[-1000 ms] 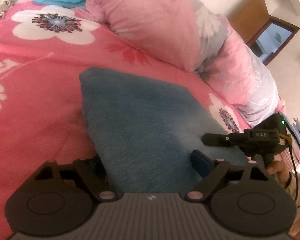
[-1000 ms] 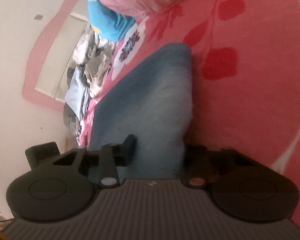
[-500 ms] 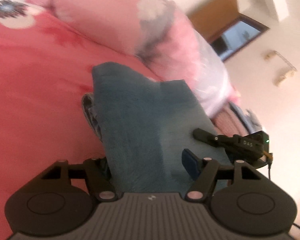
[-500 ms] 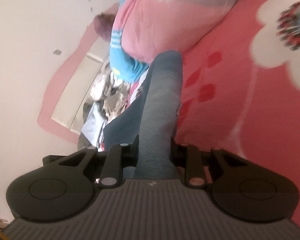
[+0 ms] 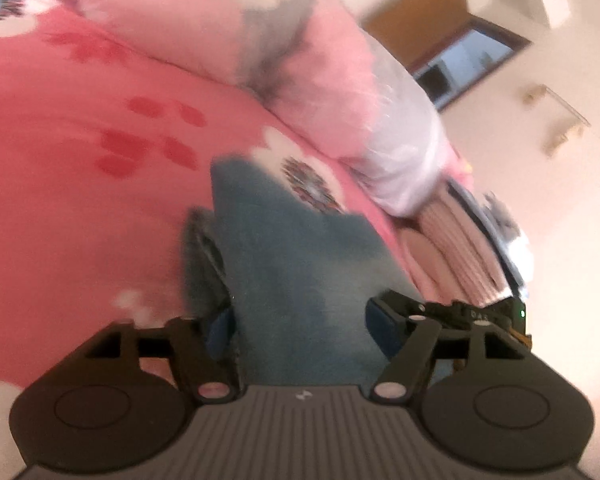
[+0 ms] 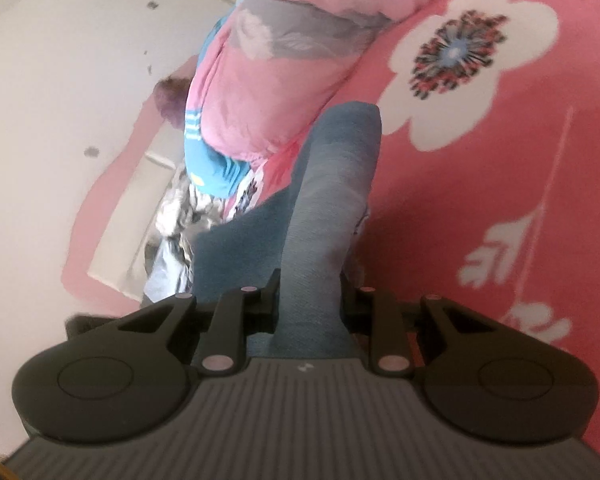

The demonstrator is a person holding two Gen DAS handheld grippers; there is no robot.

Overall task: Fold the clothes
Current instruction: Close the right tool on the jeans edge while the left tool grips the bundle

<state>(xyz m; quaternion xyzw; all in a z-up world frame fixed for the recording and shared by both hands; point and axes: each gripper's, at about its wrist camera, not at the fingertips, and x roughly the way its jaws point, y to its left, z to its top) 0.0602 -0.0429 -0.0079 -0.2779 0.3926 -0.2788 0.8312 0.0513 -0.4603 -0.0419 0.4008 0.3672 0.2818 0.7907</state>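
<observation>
Cloth [image 6: 332, 216], blue, flat on the pink bedspread [image 5: 60, 184] a second ago, now hangs lifted: your right gripper [image 6: 310, 300] clamps its bunched fold, your left gripper [image 5: 300, 324] is opening around it.

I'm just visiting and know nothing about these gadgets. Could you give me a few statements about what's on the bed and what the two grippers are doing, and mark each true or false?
1. The garment being handled is blue-grey. True: the blue-grey garment runs forward from both grippers.
2. The right gripper is empty. False: its fingers are shut on a bunched fold of the garment.
3. The bedsheet is plain white. False: it is pink-red with white flowers.
4. A pink pillow lies beyond the garment. True.
5. The left gripper is clamped tight. False: its jaws are opening, with the garment between them.
</observation>
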